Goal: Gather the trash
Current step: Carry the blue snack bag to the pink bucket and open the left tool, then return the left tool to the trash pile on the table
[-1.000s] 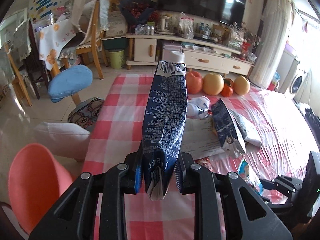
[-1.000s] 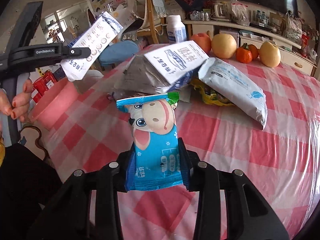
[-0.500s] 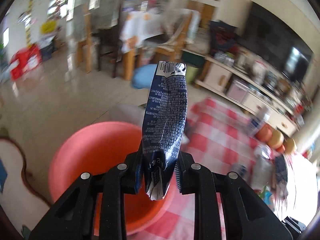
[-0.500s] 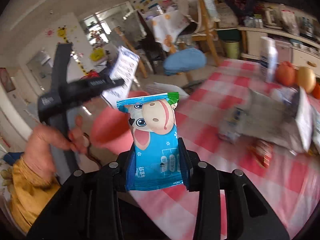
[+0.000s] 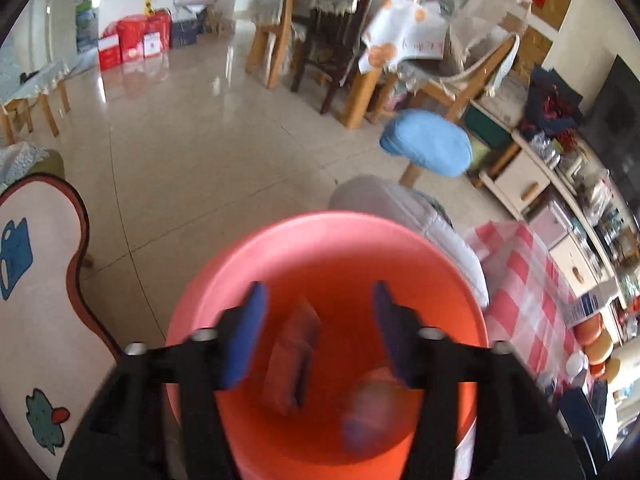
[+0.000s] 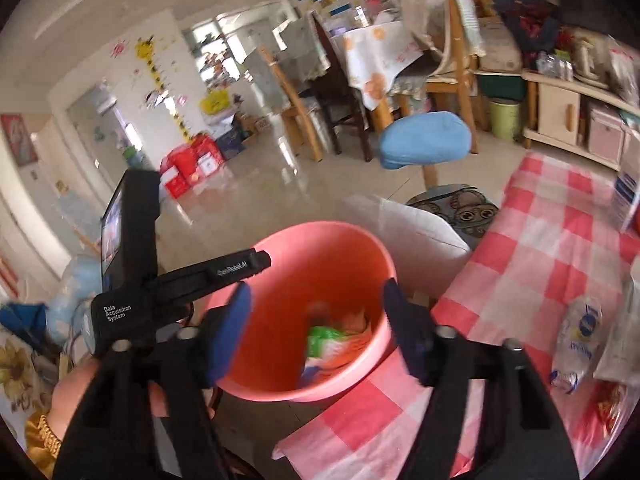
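Both sets of tongs hang over a coral-pink plastic bucket (image 5: 328,248) beside a table (image 6: 560,240) draped in a red-and-white checked cloth. The left tongs (image 5: 318,332) stand released, their jaws having just been opening, and nothing lies between the blue pads (image 5: 246,332); below them, inside the bucket, a dark flattened carton (image 5: 292,364) shows in motion blur, clear of the pads. The right tongs (image 6: 316,332) are likewise spread apart, jaws just opened, with no wrapper pressed between them; a blurred blue, green and orange snack wrapper (image 6: 328,344) sits low inside the bucket under them. Seen from the right wrist camera, the left tool's black body (image 6: 132,280) reaches over the bucket's near-left rim, gripped by a hand (image 6: 80,392) with a yellow cuff at the wrist. More trash waits on the table: a clear plastic bottle (image 6: 576,340) lies on its side near the right edge, with a blue-and-white carton (image 6: 626,196) farther back. A blue-cushioned stool (image 6: 424,140) stands on the tiled floor beyond the bucket.
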`<state>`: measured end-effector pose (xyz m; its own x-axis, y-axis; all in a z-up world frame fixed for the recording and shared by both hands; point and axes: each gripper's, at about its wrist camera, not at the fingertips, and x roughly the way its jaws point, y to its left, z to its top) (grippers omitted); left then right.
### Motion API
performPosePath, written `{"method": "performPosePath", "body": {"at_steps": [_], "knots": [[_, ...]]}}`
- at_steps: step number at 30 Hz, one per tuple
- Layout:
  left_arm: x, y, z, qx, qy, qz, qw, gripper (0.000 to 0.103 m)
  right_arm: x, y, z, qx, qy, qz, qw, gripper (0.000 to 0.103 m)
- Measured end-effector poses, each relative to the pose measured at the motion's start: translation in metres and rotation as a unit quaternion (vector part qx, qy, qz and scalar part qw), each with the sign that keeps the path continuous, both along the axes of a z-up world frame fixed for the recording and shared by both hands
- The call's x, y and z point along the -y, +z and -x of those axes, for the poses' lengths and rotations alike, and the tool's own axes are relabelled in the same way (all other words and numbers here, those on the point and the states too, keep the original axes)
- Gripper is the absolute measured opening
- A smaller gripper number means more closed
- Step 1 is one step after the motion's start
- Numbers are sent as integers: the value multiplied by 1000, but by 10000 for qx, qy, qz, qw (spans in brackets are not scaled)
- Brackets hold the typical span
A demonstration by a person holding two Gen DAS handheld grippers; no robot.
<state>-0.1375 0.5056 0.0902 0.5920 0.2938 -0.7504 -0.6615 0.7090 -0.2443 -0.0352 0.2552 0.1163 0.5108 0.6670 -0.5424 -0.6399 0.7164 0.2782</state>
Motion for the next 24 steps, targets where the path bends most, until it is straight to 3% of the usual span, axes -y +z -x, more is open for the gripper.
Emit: {"method": "performPosePath", "body": {"at_steps": [3, 7, 16, 24], "knots": [[11, 13, -2, 562, -140, -243, 9980, 82, 25, -1, 8, 282, -433, 133, 9986, 87], [37, 27, -9, 1080, -460, -560, 9915, 87, 59, -12, 12, 495, -831, 241, 9950, 90], [103, 60, -31, 1578, -1390, -1212, 9701, 89, 118, -32, 38, 988, -935, 532, 9893, 99], [150, 77, -43, 1671, -1956, -1117, 9599, 89, 144, -50, 72, 1155, -721, 471, 9896, 99]]}}
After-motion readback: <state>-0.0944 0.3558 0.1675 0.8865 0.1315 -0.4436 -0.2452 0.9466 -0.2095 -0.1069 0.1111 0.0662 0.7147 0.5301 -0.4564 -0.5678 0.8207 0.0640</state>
